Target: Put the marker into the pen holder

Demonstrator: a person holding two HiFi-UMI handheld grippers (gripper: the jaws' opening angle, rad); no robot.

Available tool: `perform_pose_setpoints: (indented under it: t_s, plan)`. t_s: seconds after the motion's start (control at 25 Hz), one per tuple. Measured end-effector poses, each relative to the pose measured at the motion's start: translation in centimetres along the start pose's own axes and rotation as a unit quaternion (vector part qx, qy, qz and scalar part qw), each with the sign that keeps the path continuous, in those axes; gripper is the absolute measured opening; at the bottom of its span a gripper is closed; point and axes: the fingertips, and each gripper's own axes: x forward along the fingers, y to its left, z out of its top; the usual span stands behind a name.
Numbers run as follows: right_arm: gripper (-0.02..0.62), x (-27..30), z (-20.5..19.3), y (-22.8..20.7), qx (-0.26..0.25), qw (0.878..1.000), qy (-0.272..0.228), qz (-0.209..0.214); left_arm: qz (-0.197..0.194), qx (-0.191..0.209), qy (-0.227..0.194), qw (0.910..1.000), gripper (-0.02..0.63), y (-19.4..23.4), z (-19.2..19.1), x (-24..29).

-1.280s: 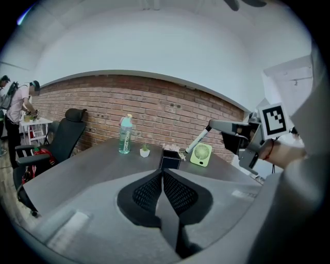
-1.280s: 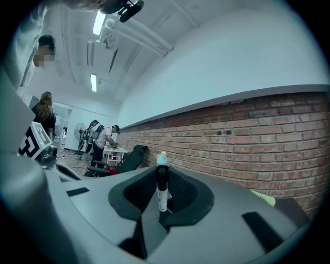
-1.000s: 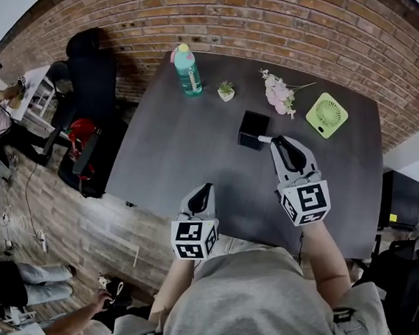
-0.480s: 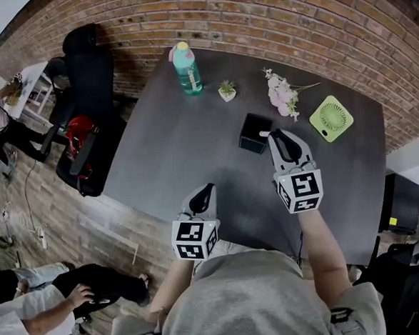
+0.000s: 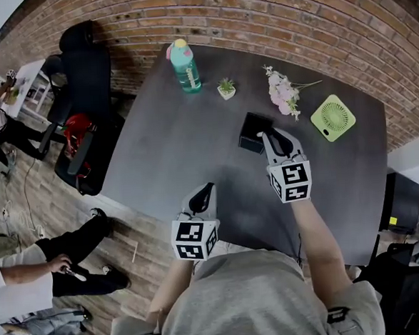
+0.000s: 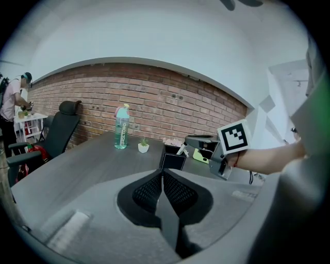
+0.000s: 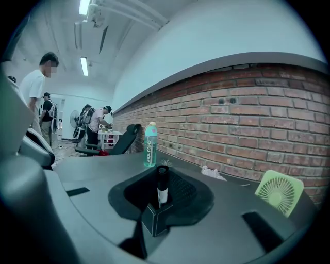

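The black square pen holder (image 5: 250,130) stands mid-table, right of center. My right gripper (image 5: 273,141) is shut on the marker (image 5: 261,134), a black and white pen held upright. In the right gripper view the marker (image 7: 162,184) stands between the jaws with its lower end inside the pen holder (image 7: 152,220). My left gripper (image 5: 203,195) rests near the table's front edge, shut and empty. From the left gripper view the pen holder (image 6: 172,161) shows ahead, with the marker (image 6: 181,150) at its rim under the right gripper (image 6: 202,145).
On the dark table (image 5: 169,148) stand a teal bottle (image 5: 186,68), a small potted plant (image 5: 226,90), pink flowers (image 5: 280,94) and a green fan (image 5: 331,117) along the far side. A black office chair (image 5: 88,68) and people are to the left, off the table.
My right gripper has shifted left with the marker, bringing it from beside the pen holder to over its opening. The left gripper has stayed put. A person at lower left has walked.
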Motion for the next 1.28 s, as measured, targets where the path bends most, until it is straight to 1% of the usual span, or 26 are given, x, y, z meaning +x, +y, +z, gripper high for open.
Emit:
perform_pose_setpoints:
  t_s: [0.32, 0.6, 1.28]
  plan:
    - [0.071, 1.8, -2.6, 0.3, 0.001, 1.0, 0.03, 0.001, 0.006, 0.0, 0.002, 1.0, 0.023, 0.4, -0.4, -0.2]
    - [0.072, 2.1, -4.3, 0.6, 0.003, 0.999, 0.053, -0.002, 0.009, 0.0, 0.002, 1.0, 0.023, 0.8, -0.3, -0.4]
    - [0.072, 1.4, -4.8, 0.9, -0.004, 0.999, 0.049, -0.013, 0.011, 0.0, -0.004, 0.9999, 0.023, 0.9, -0.4, -1.5]
